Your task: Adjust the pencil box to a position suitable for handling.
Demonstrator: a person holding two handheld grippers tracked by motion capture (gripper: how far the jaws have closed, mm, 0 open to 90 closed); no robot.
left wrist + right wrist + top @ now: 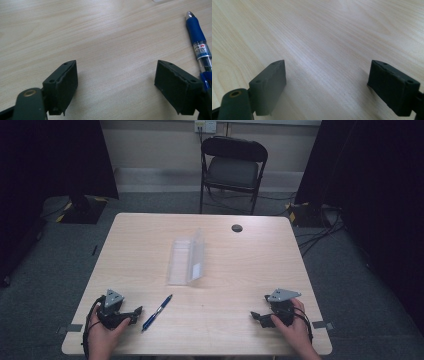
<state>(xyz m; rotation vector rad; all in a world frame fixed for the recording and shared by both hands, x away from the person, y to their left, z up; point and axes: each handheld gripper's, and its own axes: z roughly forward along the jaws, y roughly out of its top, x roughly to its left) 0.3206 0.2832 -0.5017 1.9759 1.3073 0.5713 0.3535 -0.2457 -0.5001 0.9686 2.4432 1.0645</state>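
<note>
Blue ballpoint pen (157,312) lies on the pale wooden bench (225,270), just beside your left gripper (136,312). Fingers of both grippers, right (255,316) included, stand released and empty. Approach stage: next, straddle the pen's barrel.

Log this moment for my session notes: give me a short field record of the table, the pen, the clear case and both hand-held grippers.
surface: wooden table
pen: blue pen, lying flat near the front left, just right of the left hand-held gripper
case: clear plastic case, open at mid-table
left hand-held gripper: open, nothing between its jaws, pen beside it
right hand-held gripper: open, over bare wood
behind table: black folding chair
</note>
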